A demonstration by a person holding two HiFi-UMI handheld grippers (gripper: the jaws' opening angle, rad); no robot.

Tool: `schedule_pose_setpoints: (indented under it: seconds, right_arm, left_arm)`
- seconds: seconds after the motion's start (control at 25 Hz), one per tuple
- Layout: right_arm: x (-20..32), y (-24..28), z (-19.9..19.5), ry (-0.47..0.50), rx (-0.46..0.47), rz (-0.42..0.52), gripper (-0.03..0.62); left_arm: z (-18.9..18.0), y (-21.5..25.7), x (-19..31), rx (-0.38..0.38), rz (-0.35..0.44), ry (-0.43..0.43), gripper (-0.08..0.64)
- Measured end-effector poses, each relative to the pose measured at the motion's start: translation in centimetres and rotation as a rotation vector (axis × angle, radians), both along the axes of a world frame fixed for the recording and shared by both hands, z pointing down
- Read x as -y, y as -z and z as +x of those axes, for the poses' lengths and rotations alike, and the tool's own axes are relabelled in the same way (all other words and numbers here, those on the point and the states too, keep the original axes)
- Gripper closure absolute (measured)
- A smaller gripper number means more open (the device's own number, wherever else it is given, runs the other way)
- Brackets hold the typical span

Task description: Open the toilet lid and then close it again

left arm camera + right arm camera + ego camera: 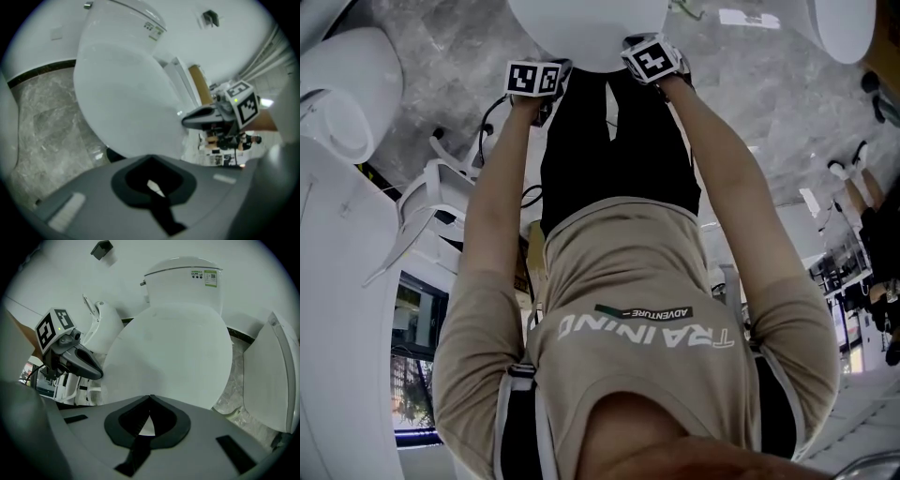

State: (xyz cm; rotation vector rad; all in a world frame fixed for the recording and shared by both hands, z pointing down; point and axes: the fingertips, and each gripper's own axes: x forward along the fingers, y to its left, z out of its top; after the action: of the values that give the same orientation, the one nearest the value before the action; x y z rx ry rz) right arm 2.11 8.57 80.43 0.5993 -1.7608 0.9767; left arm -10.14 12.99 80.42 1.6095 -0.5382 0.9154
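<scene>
The white toilet lid (173,352) is an oval, tilted slightly, in front of the tank (183,280). It fills the middle of the left gripper view as lid (126,93) and shows at the top edge of the head view as lid (586,28). My left gripper (150,158) has its jaws closed to a point at the lid's front rim. My right gripper (150,397) is likewise closed at that rim. Whether either tip touches the lid I cannot tell. Each gripper shows in the other's view: right gripper (201,118), left gripper (86,365). Both marker cubes (534,78) (654,58) sit by the lid.
A second white toilet (272,376) stands close on the right, and another white fixture (101,319) on the left. The floor is grey marble (42,122). The person's bent body and arms (619,281) fill most of the head view.
</scene>
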Motion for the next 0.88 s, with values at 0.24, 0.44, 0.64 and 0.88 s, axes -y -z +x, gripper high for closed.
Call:
schedule_pose_setpoints:
  seconds: [0.24,0.44,0.64,0.88]
  right_arm:
    - [-0.7,-1.3,0.5,-0.006,0.007,-0.027,0.578]
    - [-1.1,-2.8,0.3,-0.011,0.015,-0.029,0.578]
    - [-1.6,-4.1,0.3,-0.023,0.008,-0.052,0.578]
    - [-1.6,-4.9,0.5,-0.015,-0.004,-0.054,0.578]
  left_arm:
    - [0.1,-1.6,-0.4,0.021,0.003,-0.004,0.555]
    - [0.1,-2.9,-0.8,0.045,-0.004,-0.012,0.555]
    - [0.0,-4.3,-1.2,0.088,0.011,-0.036,0.555]
    - [0.2,-5.1,-1.2,0.113,0.013,0.007,0.555]
